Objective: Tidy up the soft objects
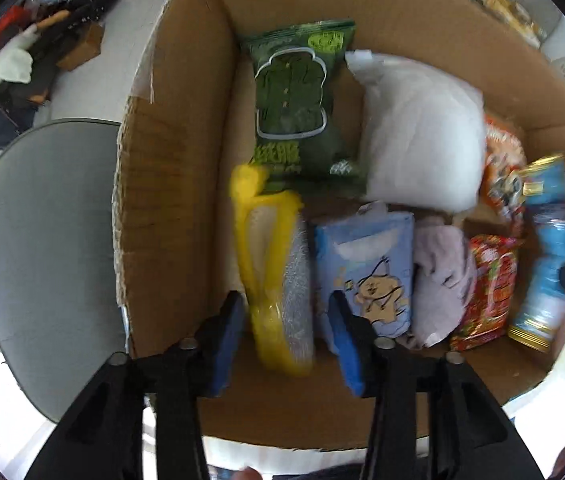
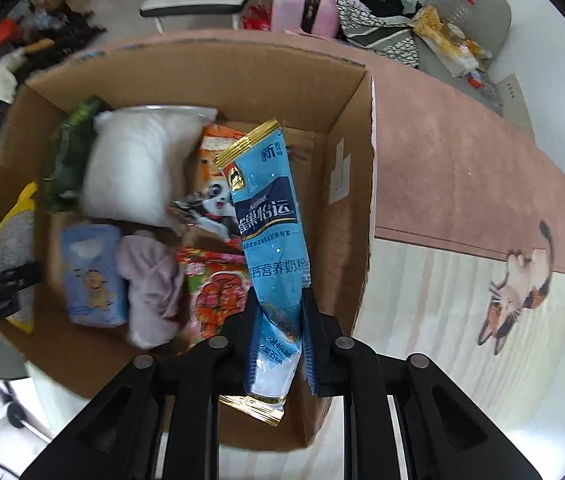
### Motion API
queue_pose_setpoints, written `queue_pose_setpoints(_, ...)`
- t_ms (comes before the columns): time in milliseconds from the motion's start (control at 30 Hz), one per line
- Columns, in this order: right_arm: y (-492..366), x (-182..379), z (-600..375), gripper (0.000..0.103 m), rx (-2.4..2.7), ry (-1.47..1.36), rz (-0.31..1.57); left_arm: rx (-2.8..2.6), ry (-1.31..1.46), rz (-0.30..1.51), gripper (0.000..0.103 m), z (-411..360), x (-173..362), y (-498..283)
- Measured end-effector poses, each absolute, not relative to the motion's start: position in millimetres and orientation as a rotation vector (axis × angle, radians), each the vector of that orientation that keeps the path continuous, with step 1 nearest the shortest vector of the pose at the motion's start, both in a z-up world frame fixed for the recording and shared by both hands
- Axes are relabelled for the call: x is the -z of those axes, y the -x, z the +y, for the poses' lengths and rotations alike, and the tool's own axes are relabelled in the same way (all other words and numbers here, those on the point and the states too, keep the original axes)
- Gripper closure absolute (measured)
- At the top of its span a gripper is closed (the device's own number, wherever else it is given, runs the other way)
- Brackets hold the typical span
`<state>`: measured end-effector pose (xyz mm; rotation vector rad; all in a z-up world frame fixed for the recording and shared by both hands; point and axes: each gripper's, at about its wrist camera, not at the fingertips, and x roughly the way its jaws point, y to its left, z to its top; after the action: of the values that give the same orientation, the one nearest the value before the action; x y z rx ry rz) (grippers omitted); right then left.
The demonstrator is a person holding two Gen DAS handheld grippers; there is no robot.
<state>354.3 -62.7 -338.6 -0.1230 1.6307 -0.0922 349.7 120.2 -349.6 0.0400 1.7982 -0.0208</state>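
A cardboard box (image 1: 170, 184) (image 2: 346, 184) holds several soft items: a green packet (image 1: 294, 104), a white pillow bag (image 1: 422, 132), a yellow and grey sponge pack (image 1: 278, 264), a light blue bear-print pack (image 1: 366, 272), a pink cloth (image 1: 438, 276) and red snack bags (image 1: 486, 292). My left gripper (image 1: 286, 340) is open over the box's near left, its fingers either side of the sponge pack. My right gripper (image 2: 278, 340) is shut on a blue milk-powder pouch (image 2: 270, 216), held above the box's right side; the pouch also shows in the left wrist view (image 1: 546, 256).
A grey chair seat (image 1: 42, 260) stands left of the box. Clutter lies on the floor at the far left (image 1: 30, 52). A pink mat (image 2: 462, 160) with a cat print (image 2: 522, 288) lies right of the box. Bags and a pink case (image 2: 302, 0) sit behind.
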Motion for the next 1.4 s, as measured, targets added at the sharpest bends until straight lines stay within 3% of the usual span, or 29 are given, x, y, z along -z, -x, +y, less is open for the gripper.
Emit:
queue_pose_setpoints(100, -356, 336, -60, 0.039, 0.092, 0.089, 1.622, 0.036, -0.043, 1.761, 0.030, 120, 340, -350)
queue_pose_setpoints(133, -356, 334, -61, 0.033, 0.095, 0.080, 1.619, 0.037, -0.047, 1.746, 0.024, 120, 336, -350)
queue_pose_setpoints(233, -358, 329, -65, 0.033, 0.095, 0.035, 1.611, 0.043, -0.054, 1.701, 0.022, 115, 321, -348)
queue_pose_setpoints(367, -352, 323, -71, 0.031, 0.083, -0.049, 1.623, 0.039, -0.042, 1.645, 0.006, 113, 298, -343)
queue_pose_setpoints(767, -303, 296, -59, 0.014, 0.054, -0.129, 1.571, 0.036, -0.077, 1.451, 0.005, 105, 248, -321)
queue_pose_setpoints(867, -295, 283, -58, 0.000, 0.061, -0.133, 1.534, 0.047, -0.084, 1.435, 0.005, 99, 243, -313)
queue_pose_setpoints(1400, -275, 245, -83, 0.000, 0.113, -0.172, 1.458, 0.066, -0.085, 1.360, 0.000, 80, 200, -288)
